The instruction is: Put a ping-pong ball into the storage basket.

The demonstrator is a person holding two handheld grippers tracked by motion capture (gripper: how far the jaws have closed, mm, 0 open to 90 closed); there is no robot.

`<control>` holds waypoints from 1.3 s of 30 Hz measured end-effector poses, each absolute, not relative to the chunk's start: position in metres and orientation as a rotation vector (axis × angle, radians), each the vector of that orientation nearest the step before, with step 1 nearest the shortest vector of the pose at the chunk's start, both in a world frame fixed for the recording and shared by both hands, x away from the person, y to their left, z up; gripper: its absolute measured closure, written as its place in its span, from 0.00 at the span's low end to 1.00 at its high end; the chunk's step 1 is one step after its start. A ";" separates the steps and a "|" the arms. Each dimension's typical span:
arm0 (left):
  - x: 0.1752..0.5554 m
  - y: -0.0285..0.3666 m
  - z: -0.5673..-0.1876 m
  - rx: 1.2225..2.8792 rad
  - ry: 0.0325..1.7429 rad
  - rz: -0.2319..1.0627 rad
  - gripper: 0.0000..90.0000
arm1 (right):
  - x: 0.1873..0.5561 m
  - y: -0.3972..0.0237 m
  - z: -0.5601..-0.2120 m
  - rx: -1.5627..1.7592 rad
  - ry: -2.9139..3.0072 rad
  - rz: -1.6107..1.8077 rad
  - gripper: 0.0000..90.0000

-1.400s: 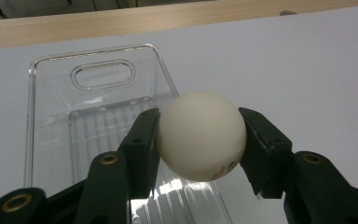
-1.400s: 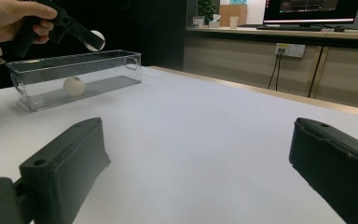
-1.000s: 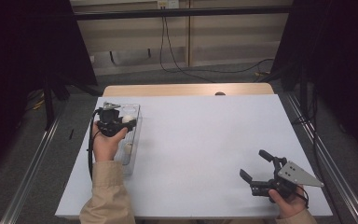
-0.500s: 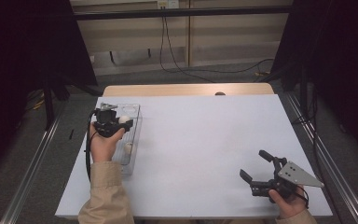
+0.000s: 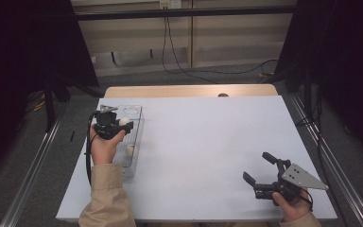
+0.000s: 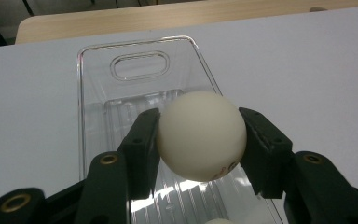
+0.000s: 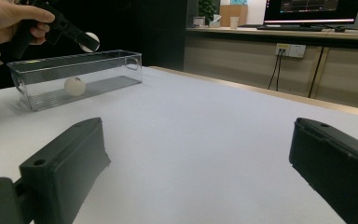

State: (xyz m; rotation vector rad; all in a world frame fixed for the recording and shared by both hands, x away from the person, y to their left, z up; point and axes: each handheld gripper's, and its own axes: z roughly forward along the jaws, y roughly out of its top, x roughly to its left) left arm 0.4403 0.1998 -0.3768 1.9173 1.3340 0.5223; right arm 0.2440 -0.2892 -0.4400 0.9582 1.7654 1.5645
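My left gripper [image 6: 200, 140] holds its jaws clamped on a small white plastic ball [image 6: 201, 135], poised above the clear rectangular plastic bin [image 5: 134, 142] near the white table's [image 5: 208, 156] left edge. Compared with a second ago, the hand sits slightly further up the bin, though the shift is small. A second white ball [image 5: 130, 150] lies inside the bin. I judge the release comes next. My right gripper [image 5: 260, 177] rests well apart, jaws spread wide and empty.
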 end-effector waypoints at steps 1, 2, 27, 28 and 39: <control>0.440 0.200 -0.377 1.913 1.338 0.520 0.56 | 0.244 -0.289 -0.440 0.958 1.767 1.564 0.03; 0.440 0.200 -0.377 1.913 1.341 0.519 0.56 | 0.244 -0.289 -0.440 0.958 1.767 1.563 0.03; 0.427 0.195 -0.371 1.863 1.319 0.544 0.33 | 0.243 -0.292 -0.439 0.971 1.747 1.563 0.03; 0.426 0.195 -0.371 1.862 1.313 0.547 0.31 | 0.243 -0.292 -0.439 0.973 1.747 1.564 0.03; 0.414 0.194 -0.378 1.847 1.307 0.518 0.23 | 0.243 -0.291 -0.439 0.968 1.751 1.562 0.03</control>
